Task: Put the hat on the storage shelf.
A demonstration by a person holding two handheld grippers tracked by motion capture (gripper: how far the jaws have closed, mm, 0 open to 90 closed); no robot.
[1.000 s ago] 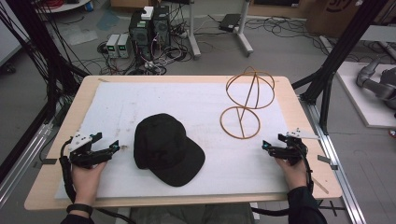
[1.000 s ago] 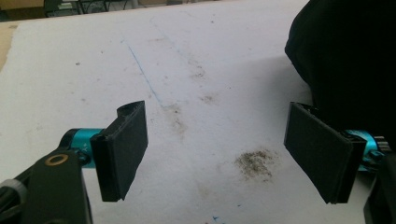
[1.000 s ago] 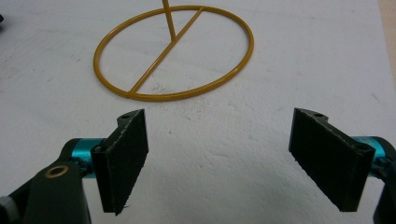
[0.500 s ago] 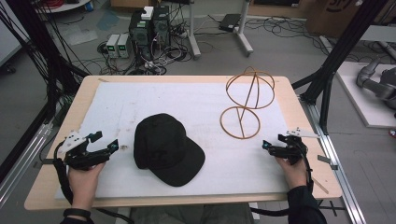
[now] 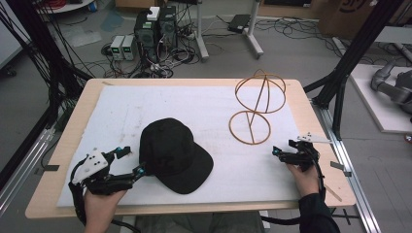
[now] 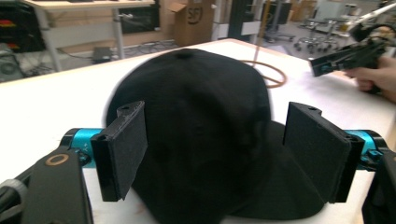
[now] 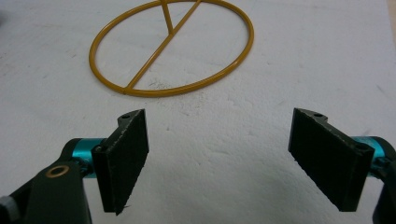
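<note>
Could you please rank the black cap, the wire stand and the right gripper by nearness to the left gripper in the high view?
1. Black cap, right beside the left gripper.
2. Wire stand, far right of the pad.
3. Right gripper, at the right edge.

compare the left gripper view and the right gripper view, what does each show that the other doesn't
Left gripper view alone: the black cap close in front of the left tongs, whose jaws stand open on either side of it, and farther off the right tongs in a hand. Right gripper view alone: the right tongs, jaws open with nothing between them, over bare pad. Both: the white pad and the base ring of the wire stand.
</note>
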